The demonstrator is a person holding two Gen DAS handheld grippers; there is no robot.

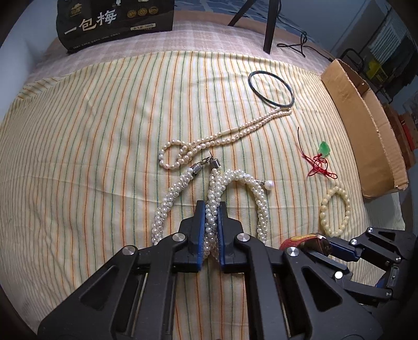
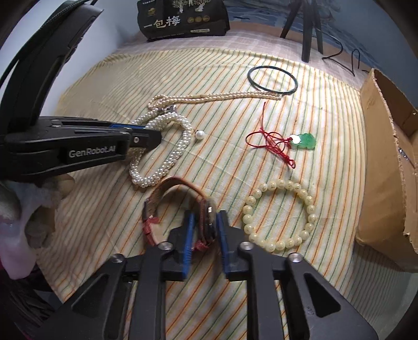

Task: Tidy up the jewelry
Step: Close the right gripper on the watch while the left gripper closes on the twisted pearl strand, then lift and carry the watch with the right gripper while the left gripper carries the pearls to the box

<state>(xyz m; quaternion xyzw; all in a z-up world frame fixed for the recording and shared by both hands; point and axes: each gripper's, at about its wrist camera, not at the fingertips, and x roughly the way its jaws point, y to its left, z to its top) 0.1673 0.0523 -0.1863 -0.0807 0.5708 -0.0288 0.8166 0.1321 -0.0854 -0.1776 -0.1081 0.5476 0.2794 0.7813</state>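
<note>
My left gripper [image 1: 211, 209] is shut on a thick braided white pearl necklace [image 1: 236, 175], which lies looped on the striped cloth [image 1: 91, 146]; the necklace also shows in the right wrist view [image 2: 167, 159]. My right gripper [image 2: 206, 222] is shut on a brown-strapped wristwatch [image 2: 180, 188], seen edge-on in the left wrist view [image 1: 313, 239]. A thin cream pearl strand [image 1: 224, 137], a dark bangle [image 1: 271, 89], a green jade pendant on red cord [image 2: 303, 141] and a cream bead bracelet [image 2: 279, 214] lie on the cloth.
An open cardboard box [image 1: 365, 125] stands at the right edge of the cloth. A black printed bag [image 1: 115, 21] stands at the back. Tripod legs [image 1: 270, 26] and a black cable [image 1: 300, 44] are at the back right.
</note>
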